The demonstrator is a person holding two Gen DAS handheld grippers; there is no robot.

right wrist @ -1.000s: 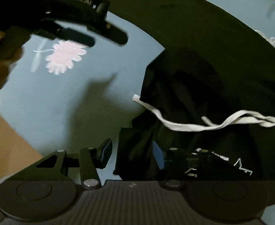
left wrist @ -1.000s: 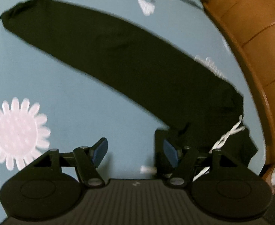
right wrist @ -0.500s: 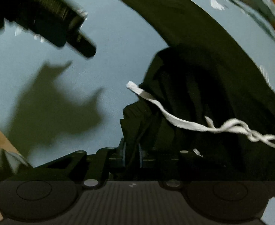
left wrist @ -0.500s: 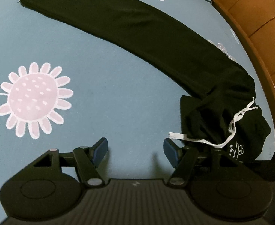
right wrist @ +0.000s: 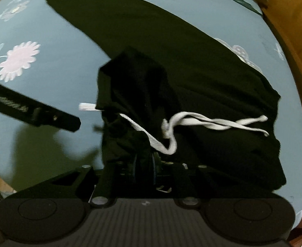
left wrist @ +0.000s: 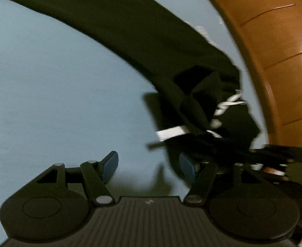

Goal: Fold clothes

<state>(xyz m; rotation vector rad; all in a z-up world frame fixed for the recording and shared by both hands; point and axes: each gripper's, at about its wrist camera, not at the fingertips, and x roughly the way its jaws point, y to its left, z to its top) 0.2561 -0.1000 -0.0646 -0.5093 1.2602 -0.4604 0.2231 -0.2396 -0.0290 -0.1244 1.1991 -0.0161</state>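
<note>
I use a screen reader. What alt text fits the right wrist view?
The right gripper pinches the waistband of black trousers lying on a blue flowered sheet; its jaws are opening slightly. A white drawstring lies on top.

A: We see long black trousers of soft matt cloth point(right wrist: 192, 65), dull throughout, with a flat white woven drawstring point(right wrist: 212, 121) whose weave looks coarse.

B: We read the light-blue bedsheet printed with pale pink flowers point(left wrist: 58, 103) as smooth matt cotton-like cloth. Beside it we find an orange-brown wooden bed frame point(left wrist: 274, 51), polished and glossy, catching a bright glare.

A: We note the black left gripper point(left wrist: 149, 165) is matt ribbed plastic with shiny metal rivets and smooth blue pads point(left wrist: 109, 167).
</note>
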